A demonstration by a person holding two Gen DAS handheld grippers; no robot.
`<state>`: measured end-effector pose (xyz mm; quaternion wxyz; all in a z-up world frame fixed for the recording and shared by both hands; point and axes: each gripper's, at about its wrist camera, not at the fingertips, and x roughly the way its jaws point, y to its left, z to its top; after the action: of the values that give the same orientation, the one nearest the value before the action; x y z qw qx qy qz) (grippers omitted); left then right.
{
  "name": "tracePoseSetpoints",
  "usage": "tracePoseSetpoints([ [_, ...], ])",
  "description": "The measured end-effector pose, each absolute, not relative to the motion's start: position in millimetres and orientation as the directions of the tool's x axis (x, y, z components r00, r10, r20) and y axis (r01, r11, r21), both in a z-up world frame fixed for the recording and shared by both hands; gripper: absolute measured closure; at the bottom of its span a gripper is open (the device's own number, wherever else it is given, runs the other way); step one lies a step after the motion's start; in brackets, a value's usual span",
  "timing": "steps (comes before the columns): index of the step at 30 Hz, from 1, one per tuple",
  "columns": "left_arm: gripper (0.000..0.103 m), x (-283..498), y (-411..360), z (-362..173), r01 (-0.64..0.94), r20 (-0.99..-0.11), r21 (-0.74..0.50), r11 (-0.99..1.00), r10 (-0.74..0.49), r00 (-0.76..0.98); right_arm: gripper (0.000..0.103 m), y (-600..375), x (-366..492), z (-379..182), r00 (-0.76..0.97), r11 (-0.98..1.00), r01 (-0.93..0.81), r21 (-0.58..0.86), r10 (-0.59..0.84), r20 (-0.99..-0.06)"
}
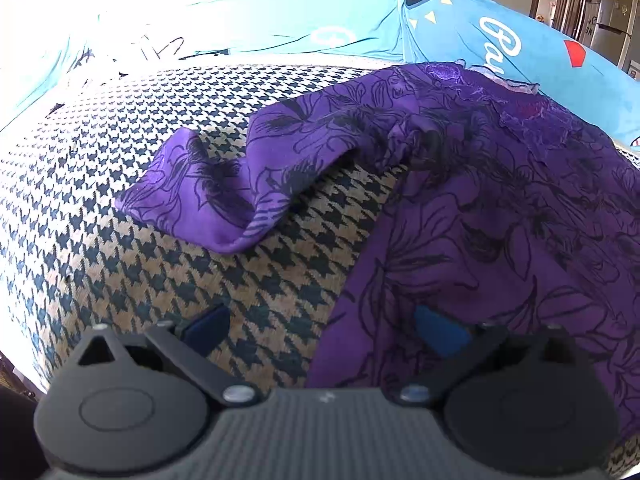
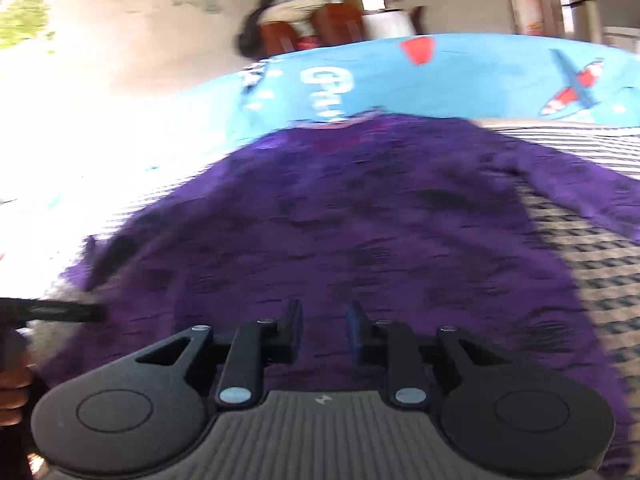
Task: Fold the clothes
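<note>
L gripper stood wide open over purple floral garment edge on houndstooth cover. R gripper showed narrow gap, nothing between pads.

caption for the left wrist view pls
Open left gripper over purple floral garment spread on black-and-cream houndstooth cover.

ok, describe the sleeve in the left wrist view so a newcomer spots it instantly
Start at the houndstooth cover, with blue printed bedding behind it. On it lies a purple floral garment. Its sleeve juts left from the body, the only purple strip lying alone on the checks.
</note>
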<state>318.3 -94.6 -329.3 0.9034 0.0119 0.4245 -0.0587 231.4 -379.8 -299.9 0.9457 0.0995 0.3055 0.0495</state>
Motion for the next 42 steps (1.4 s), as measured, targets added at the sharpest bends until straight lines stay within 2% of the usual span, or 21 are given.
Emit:
tracePoseSetpoints([
  [9,0.0,324,-88,-331,0.063,-0.766,-0.026,0.998,-0.061,0.64,0.079,-318,234,-296,0.771,0.919,-0.29,0.266,0.389,-0.503],
  [24,0.0,323,-78,-323,0.023,-0.744,-0.032,0.999,-0.039,0.667,0.077,-213,235,-325,0.574,0.799,-0.553,0.236,0.57,-0.587],
  [27,0.0,330,-68,-315,0.012,-0.737,-0.043,0.999,-0.039,0.675,0.063,-191,231,-329,0.548,0.77,-0.609,0.189,0.581,-0.602],
  [38,0.0,319,-50,-303,0.004,-0.708,-0.103,0.995,-0.076,0.702,0.062,-144,221,-344,0.635,0.769,-0.635,-0.079,0.461,-0.62],
  [40,0.0,316,-47,-300,0.002,-0.703,-0.108,0.994,-0.078,0.707,0.063,-140,222,-346,0.655,0.774,-0.623,-0.114,0.437,-0.616],
  [41,0.0,316,-46,-299,0.0,-0.7,-0.113,0.994,-0.079,0.71,0.066,-139,222,-346,0.663,0.777,-0.617,-0.126,0.427,-0.615],
  [42,0.0,316,-44,-297,-0.003,-0.697,-0.117,0.993,-0.08,0.713,0.08,-137,224,-346,0.665,0.779,-0.615,-0.124,0.428,-0.612],
])
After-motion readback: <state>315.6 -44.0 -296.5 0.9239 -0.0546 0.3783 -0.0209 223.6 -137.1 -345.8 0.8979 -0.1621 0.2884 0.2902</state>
